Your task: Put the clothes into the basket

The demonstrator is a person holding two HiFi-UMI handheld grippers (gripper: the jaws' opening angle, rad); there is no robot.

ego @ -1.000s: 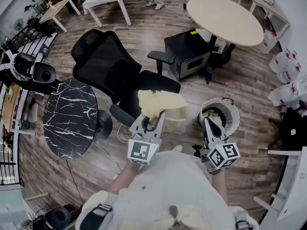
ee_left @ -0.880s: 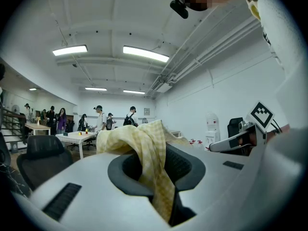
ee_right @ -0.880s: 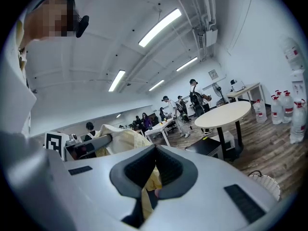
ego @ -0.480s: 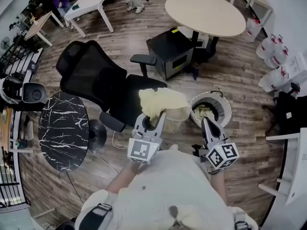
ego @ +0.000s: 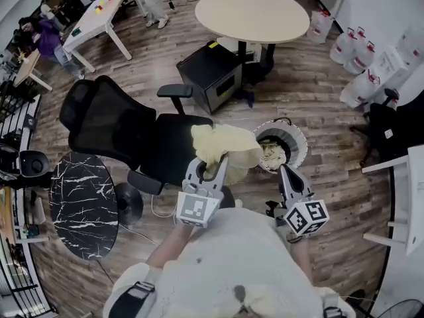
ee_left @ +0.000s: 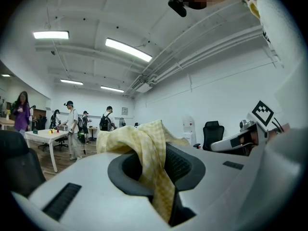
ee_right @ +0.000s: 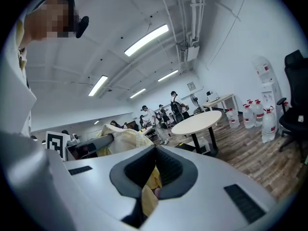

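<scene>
Left tongs [ego: 212, 167] are clenched on a pale yellow checked cloth [ego: 225, 144]. In the left gripper view the fabric runs down through the slot between the jaws and bunches over their tips. From the head view the cloth hangs in a loose heap ahead of these tongs, above the front edge of the black office chair [ego: 126, 128] and just beside the basket [ego: 299, 138], not in it.

Right tongs [ego: 285, 172] are drawn together, the tips meeting. A sliver of yellow shows low in the slot between the jaws in the right gripper view; whether it is pinched there or lies beyond them cannot be told. They point toward the near rim of the basket.

That basket is round, white and ribbed, and stands on the wooden floor [ego: 318, 111] with crumpled light clothes [ego: 271, 154] already inside. Beyond it are a black cabinet [ego: 212, 75] and a round worktop [ego: 252, 15]. A dark marbled side table [ego: 83, 204] stands at the left, near the chair.
</scene>
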